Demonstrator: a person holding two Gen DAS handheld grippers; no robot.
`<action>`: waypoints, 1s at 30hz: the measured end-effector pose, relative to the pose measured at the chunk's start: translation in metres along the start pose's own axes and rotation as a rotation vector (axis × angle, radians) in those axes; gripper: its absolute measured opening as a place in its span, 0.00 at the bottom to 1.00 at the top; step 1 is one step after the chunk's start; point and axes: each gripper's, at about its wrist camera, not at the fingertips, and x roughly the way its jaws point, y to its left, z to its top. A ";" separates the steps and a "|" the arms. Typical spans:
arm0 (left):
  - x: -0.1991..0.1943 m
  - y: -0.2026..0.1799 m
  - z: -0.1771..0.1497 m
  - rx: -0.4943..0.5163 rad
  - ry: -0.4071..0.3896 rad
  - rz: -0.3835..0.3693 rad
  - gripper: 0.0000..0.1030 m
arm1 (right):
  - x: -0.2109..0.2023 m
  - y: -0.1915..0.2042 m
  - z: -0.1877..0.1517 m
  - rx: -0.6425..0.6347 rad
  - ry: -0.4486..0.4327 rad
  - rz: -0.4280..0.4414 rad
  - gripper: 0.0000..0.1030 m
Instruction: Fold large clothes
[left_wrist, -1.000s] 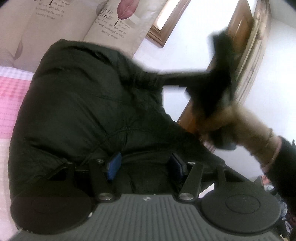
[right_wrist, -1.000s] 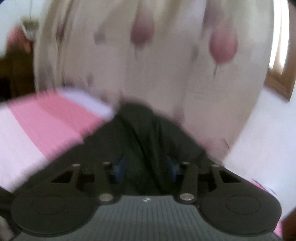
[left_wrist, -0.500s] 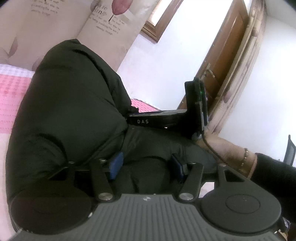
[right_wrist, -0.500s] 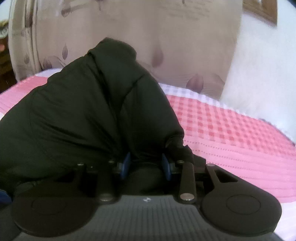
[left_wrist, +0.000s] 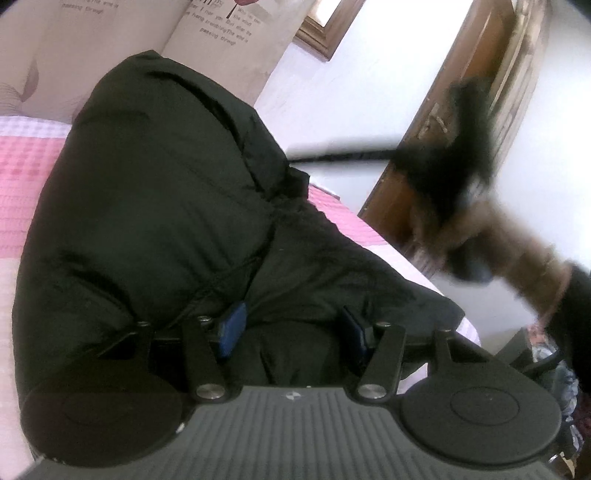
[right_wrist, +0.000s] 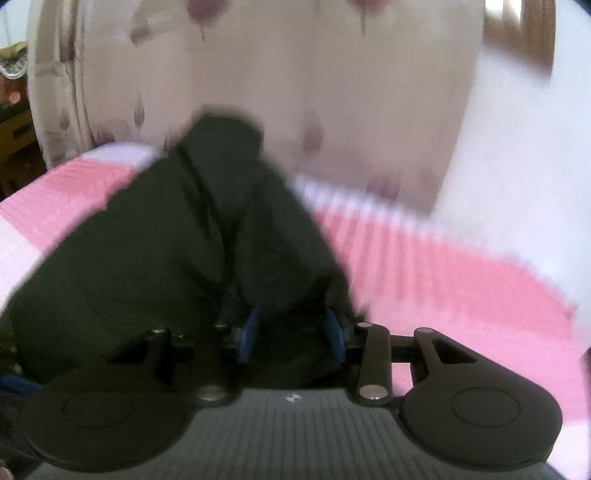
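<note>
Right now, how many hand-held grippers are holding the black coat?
2. The left hand-held gripper grips the black coat at its near edge; the right hand-held gripper holds another bunch of it.

Pink checked bedspread; cream leaf-print headboard behind. White wall, wooden door, wood-framed window.

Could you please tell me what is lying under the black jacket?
The black jacket lies on a pink checked bedspread, which shows around its edges in both views. Whatever is directly beneath the jacket's bulk is covered and cannot be seen.
</note>
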 end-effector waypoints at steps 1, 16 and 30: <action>0.001 -0.001 0.001 0.003 0.003 0.005 0.57 | -0.012 0.003 0.011 -0.002 -0.041 -0.003 0.39; 0.002 -0.016 0.001 0.060 0.018 0.070 0.57 | 0.077 0.071 0.075 -0.082 0.152 0.010 0.43; -0.001 -0.026 0.000 0.088 0.032 0.097 0.57 | 0.104 0.039 0.048 0.043 0.207 0.000 0.54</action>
